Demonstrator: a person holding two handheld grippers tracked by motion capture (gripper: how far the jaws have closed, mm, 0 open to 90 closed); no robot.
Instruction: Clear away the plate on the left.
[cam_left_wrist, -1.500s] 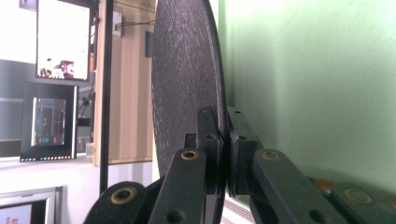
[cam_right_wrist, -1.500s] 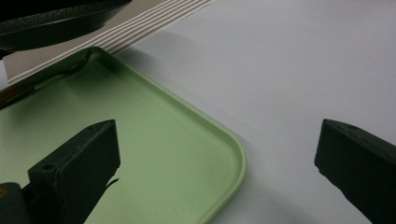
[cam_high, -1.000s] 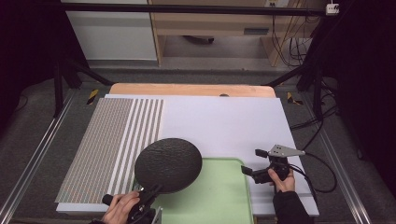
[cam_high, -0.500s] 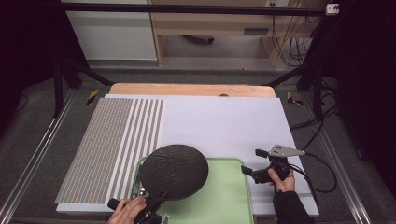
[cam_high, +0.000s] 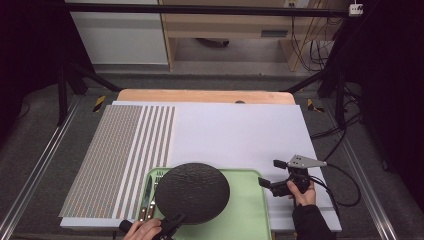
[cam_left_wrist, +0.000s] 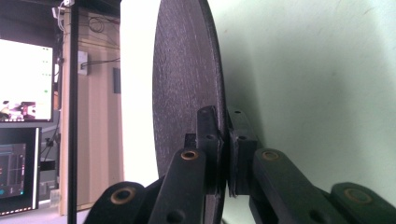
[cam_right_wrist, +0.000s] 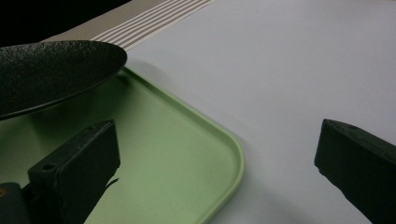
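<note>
Left gripper cut off at the bottom edge of the high view, mostly hidden under the left hand and the dark round plate. Cutlery half covered by that plate at the left end of the green tray; looks like knife and fork handles, too small to tell more. Far end of the tray hidden beneath the plate. In the left gripper view, clamped tight on the plate's near rim, one jaw on each face, plate seen edge-on with the tray just behind it. Plate held low over the tray's left half, roughly level; touching the tray or not, cannot tell. Right hand resting at the white mat just beside the tray's right edge, right gripper lying level and pointing toward the tray, jaws wide apart with nothing between them, tray corner and mat visible in the gap. Compared with a second ago: plate carried rightward off the striped mat and further over the tray, cutlery now uncovered; right hand in the same spot.
</note>
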